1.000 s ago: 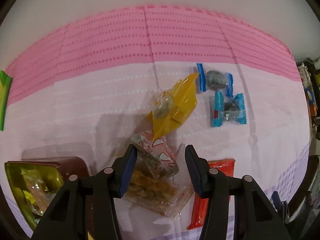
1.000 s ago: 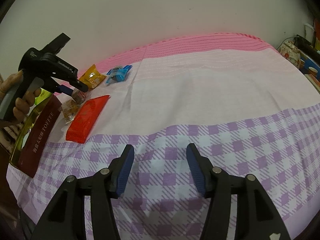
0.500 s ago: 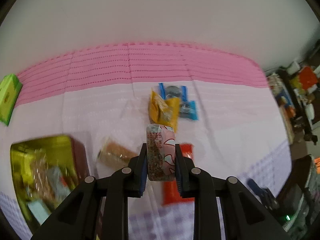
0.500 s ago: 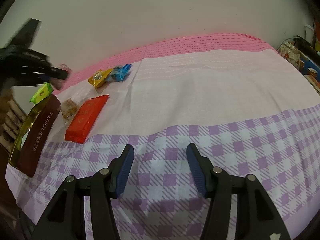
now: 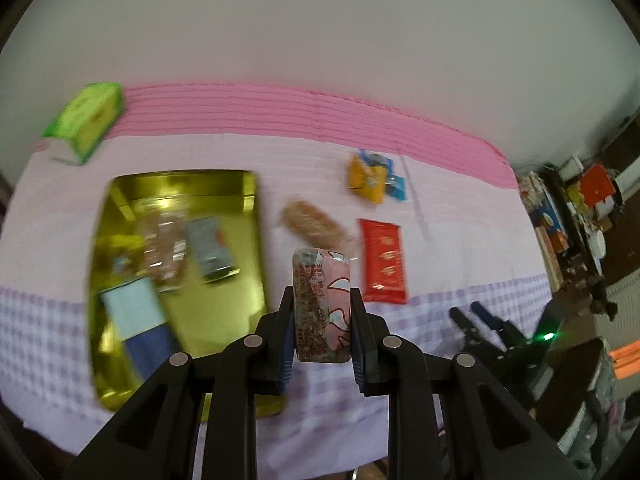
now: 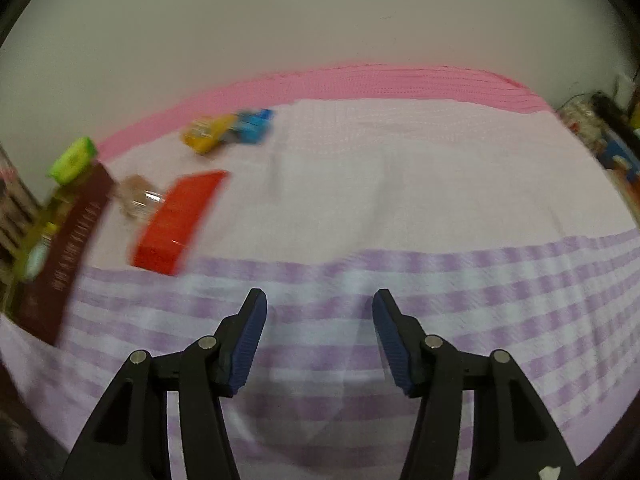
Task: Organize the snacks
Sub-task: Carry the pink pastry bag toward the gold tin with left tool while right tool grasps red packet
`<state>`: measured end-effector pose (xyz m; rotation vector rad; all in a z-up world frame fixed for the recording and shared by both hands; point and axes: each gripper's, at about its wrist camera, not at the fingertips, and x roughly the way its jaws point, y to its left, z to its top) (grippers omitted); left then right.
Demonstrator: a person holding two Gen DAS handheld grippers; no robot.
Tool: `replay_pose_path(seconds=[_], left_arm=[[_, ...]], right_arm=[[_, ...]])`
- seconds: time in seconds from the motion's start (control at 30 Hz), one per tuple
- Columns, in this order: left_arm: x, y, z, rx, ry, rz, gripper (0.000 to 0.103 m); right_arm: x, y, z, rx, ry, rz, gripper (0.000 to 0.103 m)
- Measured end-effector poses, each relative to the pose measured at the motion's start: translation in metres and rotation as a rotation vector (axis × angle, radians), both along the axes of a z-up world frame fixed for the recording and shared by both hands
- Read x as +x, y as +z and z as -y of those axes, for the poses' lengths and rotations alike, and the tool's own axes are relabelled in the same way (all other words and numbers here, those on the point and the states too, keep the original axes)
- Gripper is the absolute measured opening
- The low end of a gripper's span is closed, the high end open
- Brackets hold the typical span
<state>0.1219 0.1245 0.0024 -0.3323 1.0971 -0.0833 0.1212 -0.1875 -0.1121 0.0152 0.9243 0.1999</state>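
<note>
My left gripper is shut on a pink-patterned snack packet, held high above the table, just right of the open gold tin that holds several wrapped snacks. On the cloth lie a clear packet of brown snack, a red packet, a yellow packet and blue candies. My right gripper is open and empty over the purple checked cloth; it also shows in the left wrist view. The red packet, yellow packet and tin show at its left.
A green box sits at the far left on the pink band of the tablecloth. Cluttered shelves stand beyond the table's right end. A white wall is behind the table.
My left gripper closed on the pink-patterned packet, lifted it off the clear packet and swung left toward the gold tin. The right gripper's view has shifted slightly and blurred.
</note>
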Motion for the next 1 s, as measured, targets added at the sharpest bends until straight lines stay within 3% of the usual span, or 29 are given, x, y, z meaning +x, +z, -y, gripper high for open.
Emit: replay_pose_path(seconds=[0.1, 0.2, 0.4, 0.5, 0.6, 0.73, 0.87, 1.0], left_arm=[[-0.018, -0.001, -0.021, 0.008, 0.033, -0.002, 0.024], [-0.032, -0.005, -0.035, 0.008, 0.056, 0.0, 0.024], [-0.047, -0.006, -0.055, -0.005, 0.076, 0.012, 0.024], [-0.048, -0.007, -0.062, -0.008, 0.079, 0.015, 0.024], [-0.05, -0.009, -0.067, -0.019, 0.081, 0.016, 0.024], [-0.052, -0.011, -0.072, -0.022, 0.084, 0.016, 0.024], [-0.053, -0.014, -0.073, -0.004, 0.078, 0.016, 0.024], [-0.054, -0.017, -0.072, 0.002, 0.071, 0.017, 0.024]], right_arm=[[-0.001, 0.018, -0.037, 0.034, 0.079, 0.02, 0.053], [0.009, 0.021, -0.07, 0.085, 0.121, -0.028, 0.054], [0.038, 0.001, -0.119, 0.013, 0.095, -0.097, 0.054], [0.046, -0.006, -0.131, -0.015, 0.074, -0.1, 0.061], [0.052, -0.015, -0.139, -0.066, 0.061, -0.113, 0.063], [0.05, -0.019, -0.14, -0.152, 0.051, -0.089, 0.059], [0.052, -0.019, -0.133, -0.153, 0.068, -0.081, 0.044], [0.05, -0.017, -0.117, -0.134, 0.104, -0.078, 0.042]])
